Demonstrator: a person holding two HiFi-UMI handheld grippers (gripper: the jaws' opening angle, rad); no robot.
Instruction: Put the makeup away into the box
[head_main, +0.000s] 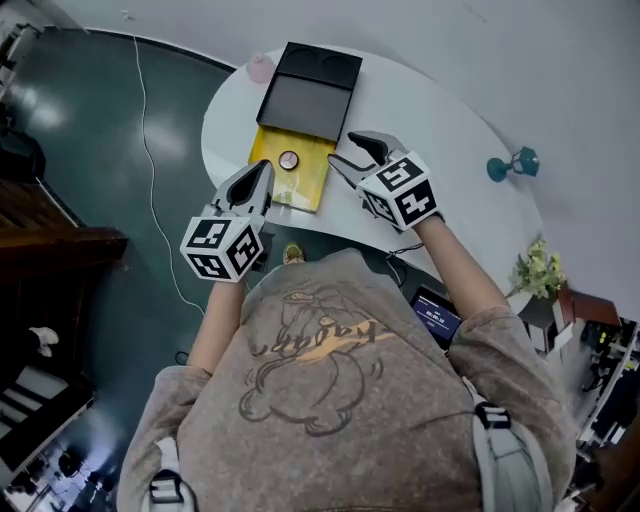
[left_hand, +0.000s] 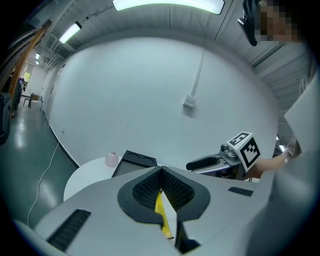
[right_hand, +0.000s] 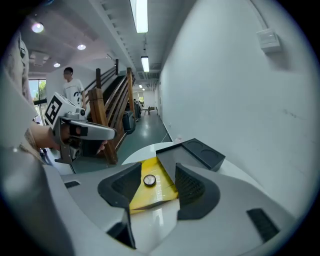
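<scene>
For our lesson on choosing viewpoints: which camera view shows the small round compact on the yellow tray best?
The right gripper view: the compact shows large, unblocked, on the yellow tray, seen between the right gripper's open tongs. The head view shows it small. The left gripper's shut tongs hide it in the left gripper view.

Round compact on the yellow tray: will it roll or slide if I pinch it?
Lying flat, the round compact likely won't roll. It looks low and small, so it may skid on the smooth-looking yellow tray if nudged. It is probably light.
</scene>
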